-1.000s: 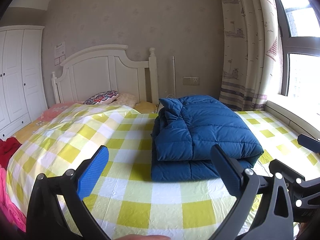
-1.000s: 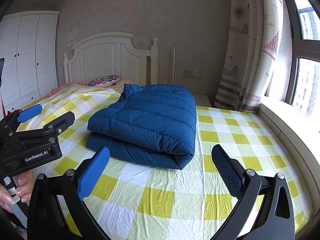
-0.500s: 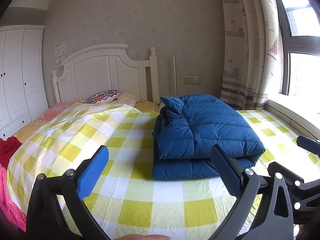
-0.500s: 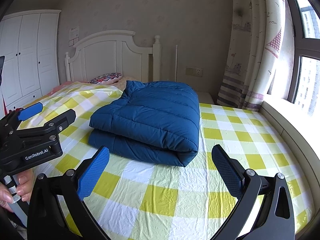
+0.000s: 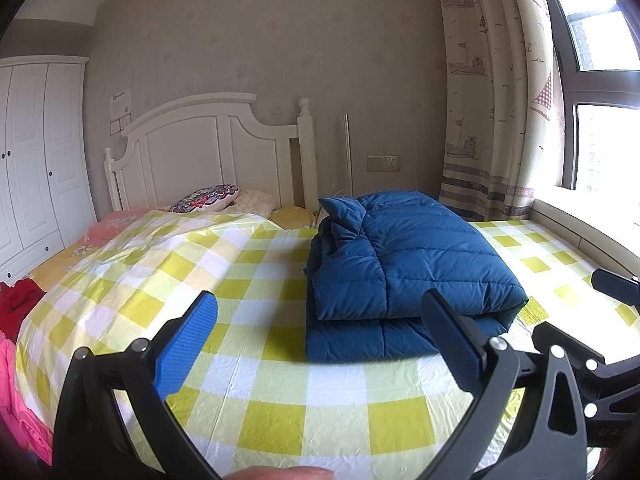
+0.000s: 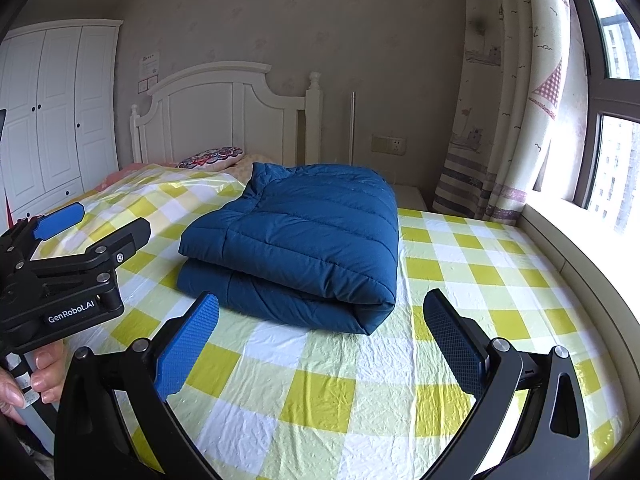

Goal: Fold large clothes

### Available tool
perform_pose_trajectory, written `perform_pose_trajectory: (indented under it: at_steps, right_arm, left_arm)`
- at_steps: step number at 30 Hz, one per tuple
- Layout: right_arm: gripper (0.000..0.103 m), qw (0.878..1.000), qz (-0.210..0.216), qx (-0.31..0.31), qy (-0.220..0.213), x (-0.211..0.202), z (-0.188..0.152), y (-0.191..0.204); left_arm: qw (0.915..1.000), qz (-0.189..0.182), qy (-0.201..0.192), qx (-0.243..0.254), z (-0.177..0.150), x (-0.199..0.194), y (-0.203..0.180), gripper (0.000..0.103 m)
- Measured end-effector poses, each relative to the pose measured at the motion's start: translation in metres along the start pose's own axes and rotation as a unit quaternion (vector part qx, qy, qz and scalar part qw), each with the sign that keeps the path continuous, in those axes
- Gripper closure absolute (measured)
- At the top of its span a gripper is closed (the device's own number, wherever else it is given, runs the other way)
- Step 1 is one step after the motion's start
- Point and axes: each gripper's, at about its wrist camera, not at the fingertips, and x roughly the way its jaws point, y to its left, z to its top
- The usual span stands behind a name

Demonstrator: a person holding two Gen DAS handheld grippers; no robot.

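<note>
In the left wrist view the red and pink cloth point(image 5: 16, 312) at the left edge is cut off by the frame, so what it is cannot be told. A fingertip at the bottom edge is mostly out of frame. The right gripper point(image 5: 600, 344) shows only as black parts at the lower right of that view, with its fingers largely cut off. In the right wrist view the hand point(image 6: 28, 380) at the lower left is half hidden behind the left gripper point(image 6: 80, 228). The pillows point(image 5: 208, 198) at the headboard point(image 5: 200, 148) are partly hidden behind the rise of the checked sheet.

The blue padded coat point(image 6: 296, 248) lies folded in a thick, quilted bundle on the bed point(image 6: 460, 288), in the middle of both views, on the yellow and white checked sheet. Its rounded fold edge faces the lower right in the right wrist view; a collar or corner sticks up at its far end, near the headboard. Nothing touches it.

Both grippers hang over the near part of the bed with their fingers spread wide and empty, the blue pads point(image 6: 184, 344) clear of the coat.
</note>
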Motion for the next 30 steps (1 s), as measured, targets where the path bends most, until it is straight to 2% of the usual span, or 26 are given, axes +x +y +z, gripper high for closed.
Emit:
perform_pose_trajectory:
  at_steps: [24, 27, 30]
  right_arm:
    - [0.005, 1.000, 0.006, -0.004, 0.008, 0.003, -0.004, 0.000]
    - [0.005, 1.000, 0.008, -0.005, 0.014, 0.006, -0.007, -0.002]
    - [0.005, 1.000, 0.009, -0.006, 0.020, 0.010, -0.009, -0.003]
  left_arm:
    - [0.9999, -0.007, -0.009, 0.006, -0.003, -0.002, -0.004, 0.002]
    - [0.9997, -0.018, -0.005, 0.012, -0.005, 0.001, -0.007, 0.002]
    - [0.9992, -0.032, 0.020, 0.013, -0.008, 0.010, -0.007, 0.002]
